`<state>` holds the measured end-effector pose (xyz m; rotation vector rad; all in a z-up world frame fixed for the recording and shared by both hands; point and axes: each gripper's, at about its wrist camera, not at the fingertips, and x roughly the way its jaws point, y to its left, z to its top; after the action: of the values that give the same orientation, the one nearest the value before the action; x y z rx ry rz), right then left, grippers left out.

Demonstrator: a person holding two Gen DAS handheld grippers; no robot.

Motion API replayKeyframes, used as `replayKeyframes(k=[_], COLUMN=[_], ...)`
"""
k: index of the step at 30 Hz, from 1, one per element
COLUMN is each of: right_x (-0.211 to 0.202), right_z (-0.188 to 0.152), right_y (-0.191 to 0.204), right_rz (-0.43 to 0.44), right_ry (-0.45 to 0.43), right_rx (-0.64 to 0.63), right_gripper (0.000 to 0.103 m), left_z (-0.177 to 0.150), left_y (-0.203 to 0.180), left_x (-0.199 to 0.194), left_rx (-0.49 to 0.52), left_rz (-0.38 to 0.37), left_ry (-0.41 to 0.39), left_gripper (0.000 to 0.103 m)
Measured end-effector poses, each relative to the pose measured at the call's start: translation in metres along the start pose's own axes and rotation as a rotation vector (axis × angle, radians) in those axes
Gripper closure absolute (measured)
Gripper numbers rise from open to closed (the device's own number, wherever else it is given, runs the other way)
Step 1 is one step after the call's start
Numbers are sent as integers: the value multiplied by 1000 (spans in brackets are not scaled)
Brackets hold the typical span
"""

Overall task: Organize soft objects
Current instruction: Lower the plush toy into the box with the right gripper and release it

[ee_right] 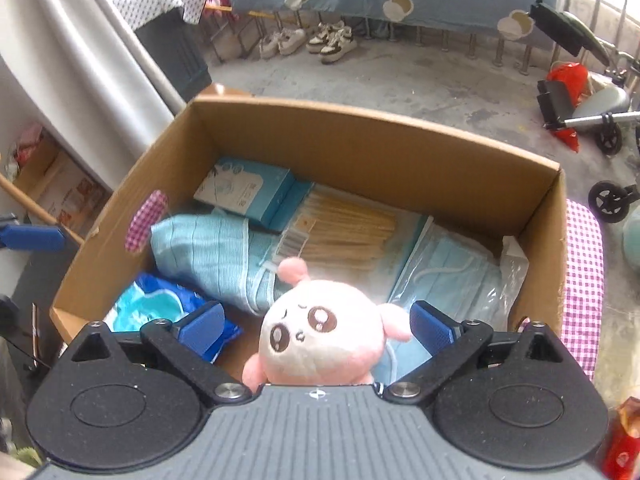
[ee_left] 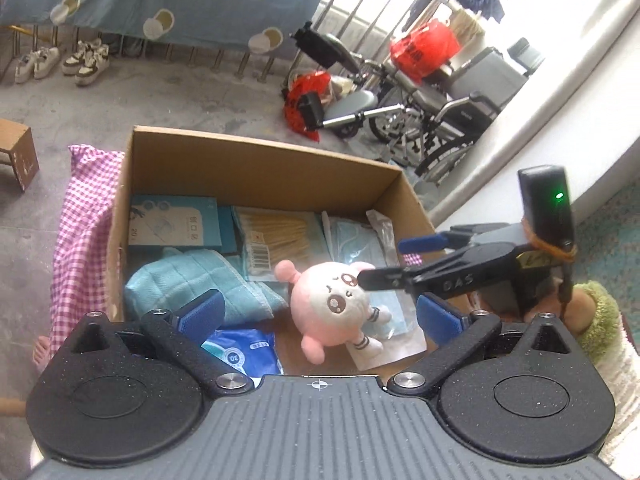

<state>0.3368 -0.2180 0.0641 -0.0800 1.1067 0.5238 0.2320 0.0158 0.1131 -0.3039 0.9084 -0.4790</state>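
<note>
1. Left wrist view: the left hand-held gripper (ee_left: pixel 318 316) stands wide open above the cardboard box (ee_left: pixel 256 164) with nothing between its blue pads.
2. The pink plush toy (ee_left: pixel 340 306) lies inside the box on its back, touching neither pad. It rests partly on a packet of blue face masks (ee_left: pixel 360 236), just beside a folded teal towel (ee_left: pixel 192 280).
3. The right hand-held gripper (ee_left: pixel 394 260) reaches in from the right with its jaws apart, one finger crossing over the toy's head.
4. Right wrist view: the right hand-held gripper (ee_right: pixel 316 328) is spread wide, and the plush toy (ee_right: pixel 320 340) sits between the pads (ee_right: pixel 434 328) without being pressed.
5. Behind it lie the towel (ee_right: pixel 212 252), a pack of wooden sticks (ee_right: pixel 344 228) and a light blue carton (ee_right: pixel 248 192).
</note>
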Motion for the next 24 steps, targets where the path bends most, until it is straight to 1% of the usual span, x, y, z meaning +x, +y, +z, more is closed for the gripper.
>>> replayKeyframes(k=[2,6,7,9,11,13,16,18,21,24], right_x=[16,49,59,73,84,87,81,78,75,63], right_z=[-2,-2,-3,-3,-5,-9,-13,-13,-14,-12], right_y=[13,32,33,33,34,36,41,46,56,65], right_rz=[-51,-155,-172,-170,-186,-195,-202,-218,-247,-273], right_ry=[50,128,149,198,225,220,190,185,173,130], right_rx=[-55,-145,-161,-159,-174,-216,-275,-318,-405,-490], right_gripper=[0,0,0,0,0,0,8,10,10,11], left_z=[-11,-31,-35,-40,-44,-48,-52,-55,-55,-58], left_y=[4,13,15,18,22,27,32,36,39,42], left_x=[-12,-26,-28,-30,-32,-34,-35,-35,-35,-36], left_rx=[-7,-34,-40,-51,-58,-64,-70,-69,-70,-70], left_rz=[1,-9,-13,-17,-27,-38,-45,-47,-51,-61], left_ry=[-34,-77,-85,-95,-107,-117,-124,-123,-128,-140], left_gripper=[1,1,1,1,1,1,1,1,1,1])
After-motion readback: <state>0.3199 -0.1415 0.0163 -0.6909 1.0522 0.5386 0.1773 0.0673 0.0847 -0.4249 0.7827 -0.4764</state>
